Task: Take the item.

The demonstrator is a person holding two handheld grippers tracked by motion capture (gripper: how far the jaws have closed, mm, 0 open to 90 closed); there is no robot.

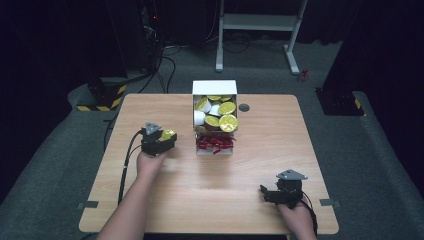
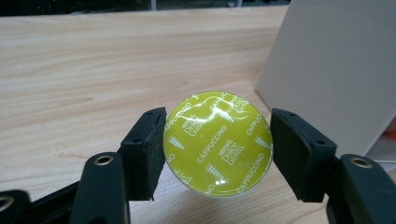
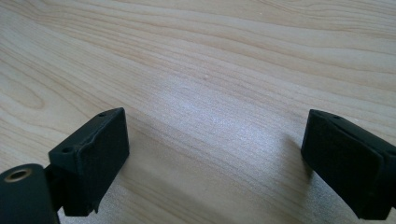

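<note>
High view: white box (image 1: 214,88) of capsules stands beside held capsule (image 1: 168,134).

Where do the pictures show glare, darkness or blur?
Left gripper view: glare on the capsule's foil lid, near jaws soft. High view: dark room around a lit table. Right gripper view: pale sheen on the wood between the right gripper's open jaws.

Lab: wooden table (image 1: 210,185) on grey carpet (image 1: 60,165), hazard-striped stand bases (image 1: 102,97), floor cables (image 1: 165,70).
</note>
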